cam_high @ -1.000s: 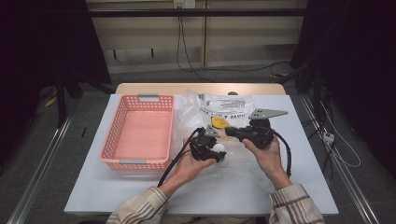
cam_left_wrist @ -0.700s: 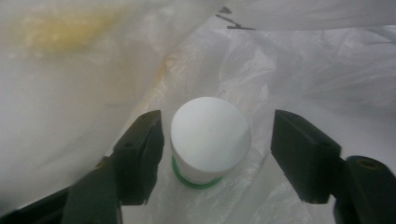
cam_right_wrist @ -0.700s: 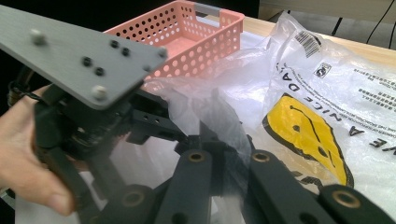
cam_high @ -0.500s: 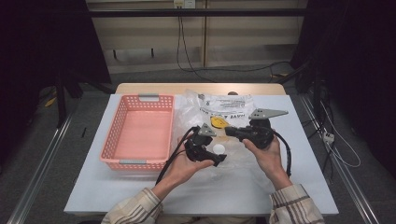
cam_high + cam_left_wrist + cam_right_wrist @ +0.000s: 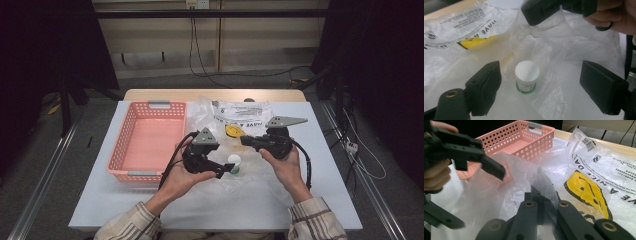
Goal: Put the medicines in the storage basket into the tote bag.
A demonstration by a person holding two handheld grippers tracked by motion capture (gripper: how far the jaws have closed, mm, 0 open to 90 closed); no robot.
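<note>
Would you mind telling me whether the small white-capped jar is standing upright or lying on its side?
Upright: the small white-capped jar stands on the clear plastic bag, its round white cap facing up and its green-edged base down.

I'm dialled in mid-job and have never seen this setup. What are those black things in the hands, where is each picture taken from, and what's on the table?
A person holds a black two-jaw tool in each hand. The high view looks down on the table; the other two come from cameras riding on the tools, looking along their jaws.

On the table lie a pink basket and a crumpled clear plastic bag printed with a yellow smiley. A small white-capped jar stands on the plastic.

The left tool has just been opening: its jaws stand wide either side of the jar, not touching it. The right tool is shut on a fold of the bag, holding it up. Nothing shows in the part of the basket you can see.
</note>
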